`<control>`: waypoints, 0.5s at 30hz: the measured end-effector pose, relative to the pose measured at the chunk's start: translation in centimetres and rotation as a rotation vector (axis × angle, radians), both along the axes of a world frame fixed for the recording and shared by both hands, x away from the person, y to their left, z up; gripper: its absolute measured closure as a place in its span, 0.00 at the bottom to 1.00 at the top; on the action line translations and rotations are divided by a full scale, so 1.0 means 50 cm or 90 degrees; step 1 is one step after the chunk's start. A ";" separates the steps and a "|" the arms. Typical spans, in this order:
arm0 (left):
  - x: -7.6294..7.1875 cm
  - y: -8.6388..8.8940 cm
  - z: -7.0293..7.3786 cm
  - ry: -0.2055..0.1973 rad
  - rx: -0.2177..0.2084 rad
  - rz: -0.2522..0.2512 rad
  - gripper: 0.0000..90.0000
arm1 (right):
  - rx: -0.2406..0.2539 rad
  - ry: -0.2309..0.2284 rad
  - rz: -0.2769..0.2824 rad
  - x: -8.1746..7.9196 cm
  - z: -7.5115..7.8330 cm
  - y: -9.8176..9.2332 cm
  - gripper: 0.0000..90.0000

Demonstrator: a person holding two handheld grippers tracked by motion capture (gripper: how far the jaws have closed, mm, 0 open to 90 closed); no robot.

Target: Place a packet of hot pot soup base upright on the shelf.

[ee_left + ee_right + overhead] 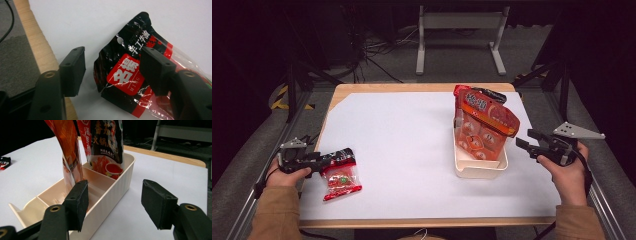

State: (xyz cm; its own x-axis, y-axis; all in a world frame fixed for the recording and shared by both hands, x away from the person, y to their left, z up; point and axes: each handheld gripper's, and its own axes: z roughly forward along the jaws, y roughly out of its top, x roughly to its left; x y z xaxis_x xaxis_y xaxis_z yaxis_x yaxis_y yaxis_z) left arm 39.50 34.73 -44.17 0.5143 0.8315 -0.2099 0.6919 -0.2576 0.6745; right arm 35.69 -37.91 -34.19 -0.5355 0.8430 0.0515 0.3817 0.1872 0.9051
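a grey metal stand (459, 30) is standing on the carpeted floor (387, 75) beyond the table (412, 150), with black cables (372, 50) lying beside it.

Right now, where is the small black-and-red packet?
In the high view the small black-and-red packet lies flat near the table's left edge, under the open left hand-held gripper, far from the cream bin.

Left tool (332, 159) and right tool (524, 140), jaws wide apart.
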 end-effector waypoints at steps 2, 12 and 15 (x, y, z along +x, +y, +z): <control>0.001 -0.002 -0.002 0.003 0.000 -0.007 0.48 | 0.001 0.002 0.001 0.000 -0.001 0.002 0.43; 0.001 -0.002 -0.006 0.020 -0.007 -0.015 0.54 | 0.005 0.002 0.005 0.001 -0.001 0.001 0.43; 0.001 -0.002 -0.008 0.026 -0.008 -0.015 0.57 | 0.006 0.000 0.003 0.000 0.000 0.000 0.43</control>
State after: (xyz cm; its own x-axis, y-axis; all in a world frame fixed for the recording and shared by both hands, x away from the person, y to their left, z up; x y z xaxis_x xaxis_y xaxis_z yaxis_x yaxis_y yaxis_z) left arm 39.58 34.62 -44.59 0.5239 0.8169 -0.2414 0.7132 -0.2657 0.6487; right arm 35.69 -37.92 -34.18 -0.5393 0.8400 0.0597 0.3812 0.1803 0.9067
